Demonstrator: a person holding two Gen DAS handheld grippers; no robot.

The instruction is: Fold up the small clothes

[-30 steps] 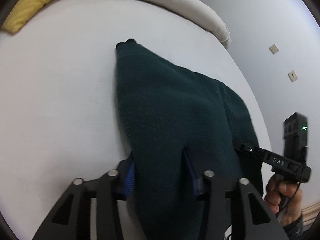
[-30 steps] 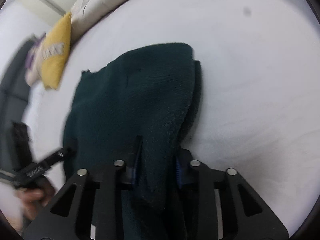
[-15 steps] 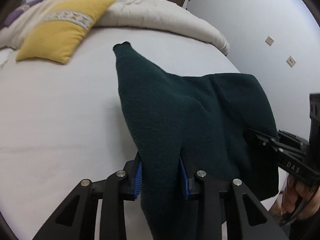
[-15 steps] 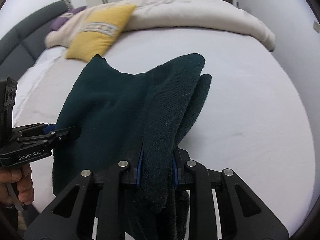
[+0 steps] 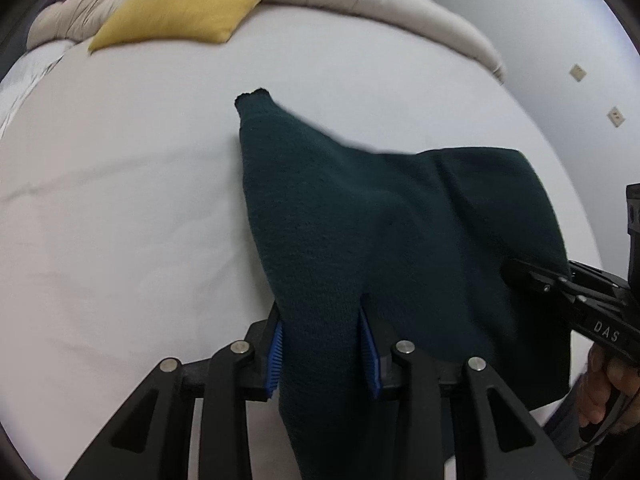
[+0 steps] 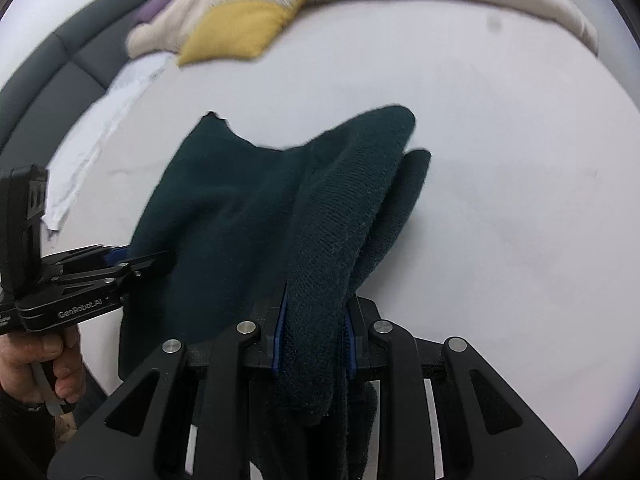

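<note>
**Dark green knit held at two edges above the bed**

Dark green knit, a small garment [image 5: 360, 220], is stretched between both grippers and carried low over the white bed [image 5: 120, 220]. Its far corner [image 5: 252, 100] points toward the yellow pillow [image 5: 192, 4] and appears to rest on or just above the sheet; which of the two cannot be told.

Left gripper [image 5: 324, 352]: jaws clenched on a bunched fold of the garment, blue pads [image 5: 276, 356] pressing either side. These jaws have just been opening a little, cloth between them throughout. Right gripper [image 6: 312, 340]: jaws clamped on a thicker roll of the same garment, with a second layer [image 6: 404, 200] hanging loose beside it.

Risks, judged from this arrangement:

- Slip at the left. The hold takes only a narrow pinch of thick knit; a loosened grip and a sideways pull could let the edge slide out and drop the garment in a heap.
- Uneven fold. The right side gathers several layers, the left fewer, so the edges are likely to land out of line.
- Drag. If the far corner does touch the sheet, pulling it across could roll it under and crease the fold.
- Loose layer. The hanging flap at the right may tuck beneath the garment when it is laid down.
</note>
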